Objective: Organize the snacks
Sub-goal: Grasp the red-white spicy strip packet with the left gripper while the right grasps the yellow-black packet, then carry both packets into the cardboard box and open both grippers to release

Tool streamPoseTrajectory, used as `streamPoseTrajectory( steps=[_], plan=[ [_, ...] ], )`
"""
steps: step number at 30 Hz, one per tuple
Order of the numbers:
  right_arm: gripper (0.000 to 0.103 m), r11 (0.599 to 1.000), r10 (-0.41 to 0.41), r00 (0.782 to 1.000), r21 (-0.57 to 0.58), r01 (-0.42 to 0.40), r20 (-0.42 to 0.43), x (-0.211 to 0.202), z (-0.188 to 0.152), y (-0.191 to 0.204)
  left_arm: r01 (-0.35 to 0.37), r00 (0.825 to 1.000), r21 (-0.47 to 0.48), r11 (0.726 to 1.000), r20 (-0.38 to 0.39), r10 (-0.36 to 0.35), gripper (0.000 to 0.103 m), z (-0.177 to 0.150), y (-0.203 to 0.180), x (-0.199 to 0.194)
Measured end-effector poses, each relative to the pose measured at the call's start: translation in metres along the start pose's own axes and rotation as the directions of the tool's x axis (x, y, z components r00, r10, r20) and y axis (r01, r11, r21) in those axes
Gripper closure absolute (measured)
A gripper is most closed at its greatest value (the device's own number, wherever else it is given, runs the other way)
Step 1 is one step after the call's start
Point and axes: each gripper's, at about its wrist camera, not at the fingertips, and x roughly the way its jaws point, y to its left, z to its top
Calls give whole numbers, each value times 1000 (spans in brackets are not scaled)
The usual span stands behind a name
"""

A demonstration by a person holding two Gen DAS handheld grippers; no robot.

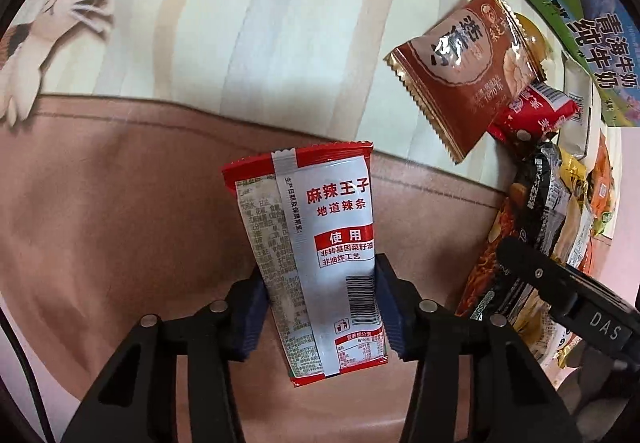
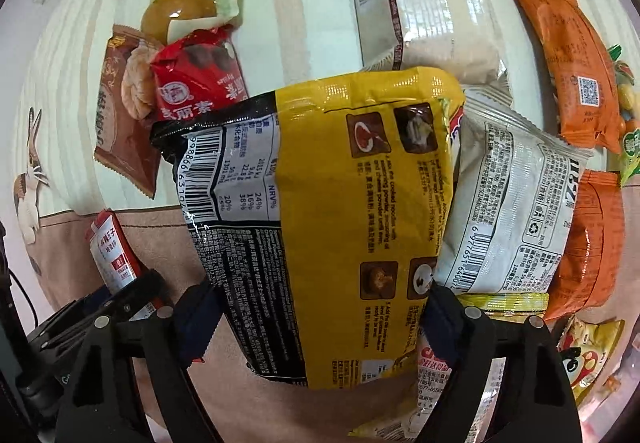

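One red-and-white spicy strip packet (image 1: pixel 320 259) sits upright between the left gripper (image 1: pixel 318 307) pads, clamped on both edges over the brown cloth. One black-and-yellow noodle bag (image 2: pixel 340 227) is pinched the same way in the right gripper (image 2: pixel 316 323). Just behind it is a loose pile: one brown biscuit pack (image 2: pixel 120 123), one small red candy pack (image 2: pixel 196 83), one white packet (image 2: pixel 508 203), two orange bags (image 2: pixel 568 59), and one green milk carton (image 1: pixel 592 23) at the back.

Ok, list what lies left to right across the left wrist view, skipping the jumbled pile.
Cat print → red-and-white spicy strip packet held in the left gripper → brown biscuit packet → green milk carton.
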Motion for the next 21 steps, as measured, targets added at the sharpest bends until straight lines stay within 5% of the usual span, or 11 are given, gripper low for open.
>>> streamPoseTrajectory(
  steps=[9,15,21],
  plan=[
    [16,997,65,998,-49,-64,19,-32,-31,0,19,999,1,1000,39,-19,58,-27,-7,-23],
    [16,985,170,983,-45,-167,64,-84,-41,-8,71,991,72,995,109,-79,58,-39,-34,-87],
    [16,969,248,954,-39,-245,167,-166,-20,-27,133,963,197,971,206,-174,58,-19,-85,-163]
  ],
)
